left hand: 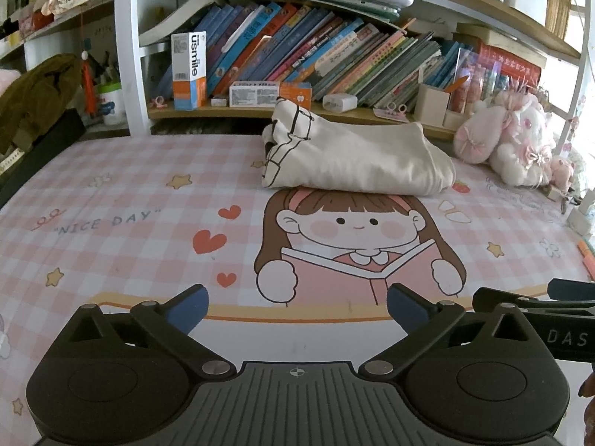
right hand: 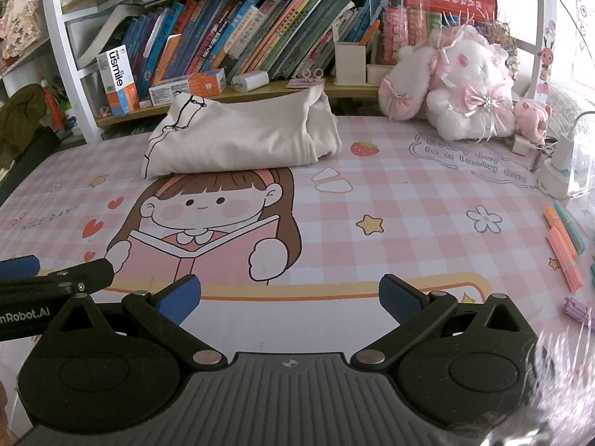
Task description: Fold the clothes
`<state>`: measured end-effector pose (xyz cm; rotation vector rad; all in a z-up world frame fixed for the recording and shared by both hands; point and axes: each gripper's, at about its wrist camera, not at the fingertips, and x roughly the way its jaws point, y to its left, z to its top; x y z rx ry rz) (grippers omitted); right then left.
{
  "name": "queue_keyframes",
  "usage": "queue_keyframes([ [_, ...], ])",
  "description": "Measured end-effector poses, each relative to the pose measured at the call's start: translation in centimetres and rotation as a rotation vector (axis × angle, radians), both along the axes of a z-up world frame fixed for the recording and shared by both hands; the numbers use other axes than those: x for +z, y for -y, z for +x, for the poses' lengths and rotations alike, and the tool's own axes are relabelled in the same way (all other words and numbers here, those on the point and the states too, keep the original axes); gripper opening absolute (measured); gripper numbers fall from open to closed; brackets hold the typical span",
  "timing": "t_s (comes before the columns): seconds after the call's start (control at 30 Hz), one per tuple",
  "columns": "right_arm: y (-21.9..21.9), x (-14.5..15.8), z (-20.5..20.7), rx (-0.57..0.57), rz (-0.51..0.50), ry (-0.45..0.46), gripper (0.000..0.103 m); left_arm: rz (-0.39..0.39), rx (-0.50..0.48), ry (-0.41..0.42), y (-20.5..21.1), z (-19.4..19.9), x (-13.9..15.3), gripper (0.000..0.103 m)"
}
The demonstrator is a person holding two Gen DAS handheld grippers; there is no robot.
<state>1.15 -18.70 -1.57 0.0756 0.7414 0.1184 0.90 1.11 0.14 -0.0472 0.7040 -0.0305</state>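
A: Left gripper (left hand: 297,306) — jaws spread wide, nothing between the blue pads, only the pink checked desk mat (left hand: 130,193) under them. Right gripper (right hand: 290,297) the same: wide apart, empty. The two sit side by side, each one's finger showing at the edge of the other's view.

B: And the garment?

A: Cream garment (left hand: 353,156), already a compact bundle, lying well ahead of both sets of fingers at the far side of the mat, just before the bookshelf (left hand: 260,111). Black line print shows at its left end. Neither gripper touches it.

B: So which step?

A: My reading: folding looks done, hands let go and back. If another fold or tidy-up is wanted, the next move calls for a reach forward past the printed cartoon girl and a pinch on an edge of the bundle.

B: Containers?

A: White pen holder (right hand: 349,61) on the shelf, beyond the fingers to the right; an orange pencil stands in it. Plush rabbit (right hand: 465,85) beside it.
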Motion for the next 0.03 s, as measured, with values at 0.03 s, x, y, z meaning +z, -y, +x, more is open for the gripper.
queue_keyframes([
  [0.03, 0.02, 0.00, -0.01, 0.001, 0.000, 0.000, 0.103, 0.001, 0.001, -0.002, 0.02, 0.03, 0.00, 0.103],
])
